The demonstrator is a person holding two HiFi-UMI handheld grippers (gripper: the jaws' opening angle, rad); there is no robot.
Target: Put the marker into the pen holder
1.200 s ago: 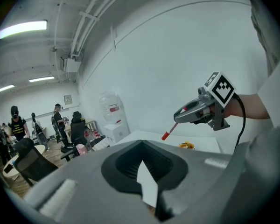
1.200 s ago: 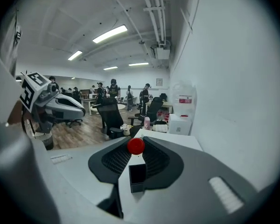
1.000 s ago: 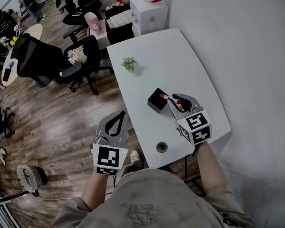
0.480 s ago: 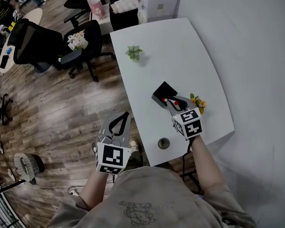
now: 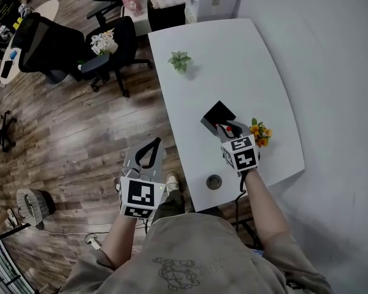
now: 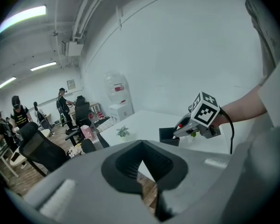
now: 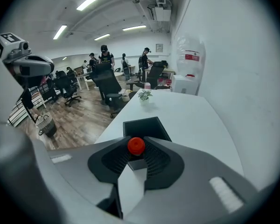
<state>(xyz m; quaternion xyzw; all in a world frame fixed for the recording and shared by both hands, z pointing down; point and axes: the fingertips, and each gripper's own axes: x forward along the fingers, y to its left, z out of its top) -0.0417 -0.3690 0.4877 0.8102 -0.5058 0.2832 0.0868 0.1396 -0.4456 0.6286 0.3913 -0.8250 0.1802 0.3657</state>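
Marker (image 7: 136, 145) clamped in R gripper (image 5: 226, 129) jaws over white desk (image 5: 233, 60); L gripper (image 5: 152, 146) jaws together.

Marker (image 7: 136, 145) in R tongs (image 7: 136, 143), nr holder (image 7: 147, 126)

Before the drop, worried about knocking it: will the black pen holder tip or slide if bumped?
The pen holder looks broad and square, so it is probably hard to tip. Its walls look thin and the white table smooth, so it may slide.
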